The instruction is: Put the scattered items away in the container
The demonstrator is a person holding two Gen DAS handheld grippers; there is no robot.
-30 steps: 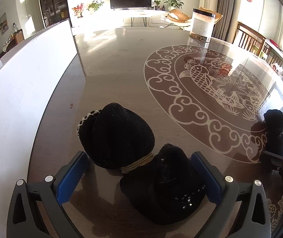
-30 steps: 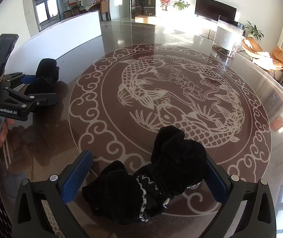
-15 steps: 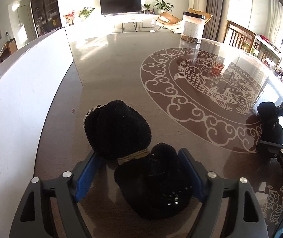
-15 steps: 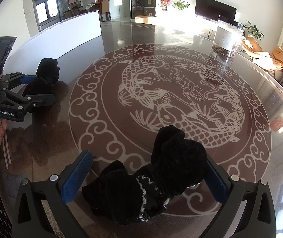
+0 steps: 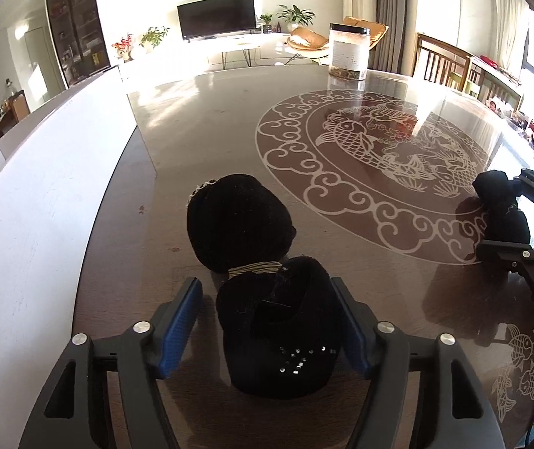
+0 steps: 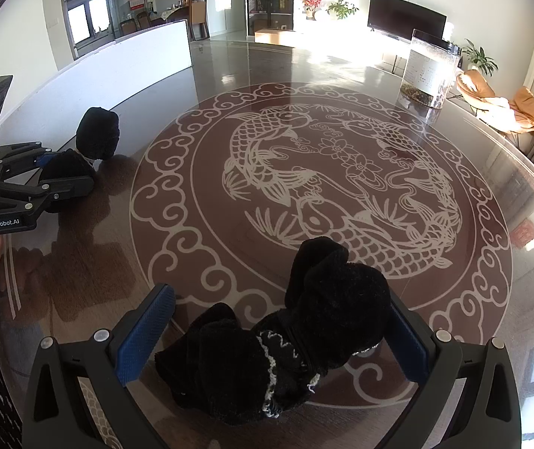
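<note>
Left wrist view: the left gripper (image 5: 270, 323) sits low at bottom centre, its blue-padded fingers (image 5: 181, 323) closed in around the near lobe of a black fuzzy fabric bundle tied with a tan cord (image 5: 263, 277); the right pad touches the cloth, the left pad shows a thin gap, so a firm grasp cannot be confirmed. The bundle rests on the glossy dark brown table with a pale carp-and-cloud medallion (image 5: 360, 172). A long white box wall (image 5: 42, 194) fills the left of the frame, close beside the bundle. A clear lidded jar (image 5: 349, 52) stands upper centre-right, well apart. Right wrist view: the right gripper (image 6: 280, 335) is spread wide around a second black fuzzy bundle with white stitched trim (image 6: 289, 340) at bottom centre, on the medallion's rim; the left pad stands clear of the cloth.
</note>
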